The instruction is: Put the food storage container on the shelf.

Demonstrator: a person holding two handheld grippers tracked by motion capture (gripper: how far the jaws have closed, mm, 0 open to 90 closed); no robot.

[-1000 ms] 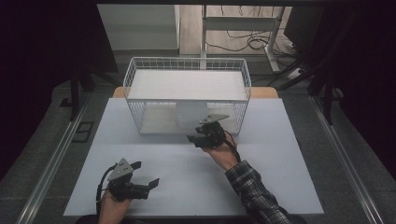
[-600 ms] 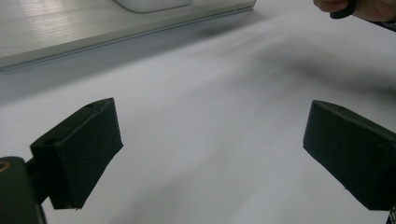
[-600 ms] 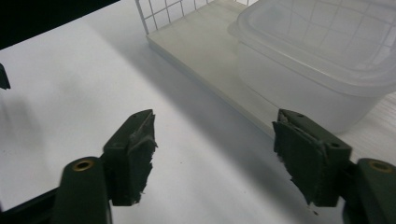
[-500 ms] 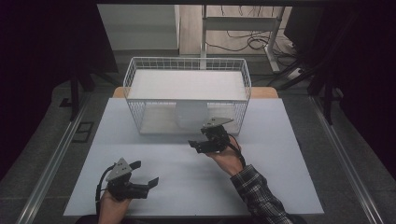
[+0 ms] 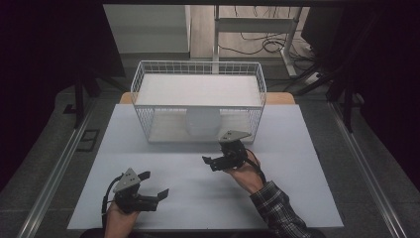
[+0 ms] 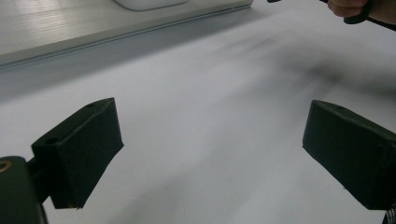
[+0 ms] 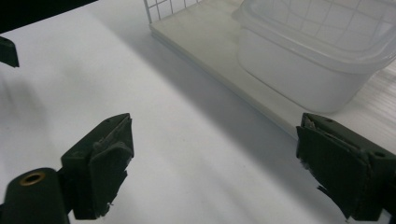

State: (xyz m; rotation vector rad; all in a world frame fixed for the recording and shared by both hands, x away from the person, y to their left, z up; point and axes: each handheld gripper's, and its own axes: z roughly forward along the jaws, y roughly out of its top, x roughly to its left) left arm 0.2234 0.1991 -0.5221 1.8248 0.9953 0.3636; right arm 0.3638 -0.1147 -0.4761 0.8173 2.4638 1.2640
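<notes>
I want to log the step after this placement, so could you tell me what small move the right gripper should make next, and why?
Probably draw the right gripper a little further back toward the person. Its jaws have just been opening and hold nothing, and the white container stands on the wire basket's lower shelf, apart from the gripper. The left gripper rests open over the table.

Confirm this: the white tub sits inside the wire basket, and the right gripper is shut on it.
Wrong on the grip. The right gripper is open, its jaws having just been opening, with nothing between them; the right gripper view shows it. The white tub does sit inside the wire basket.
</notes>
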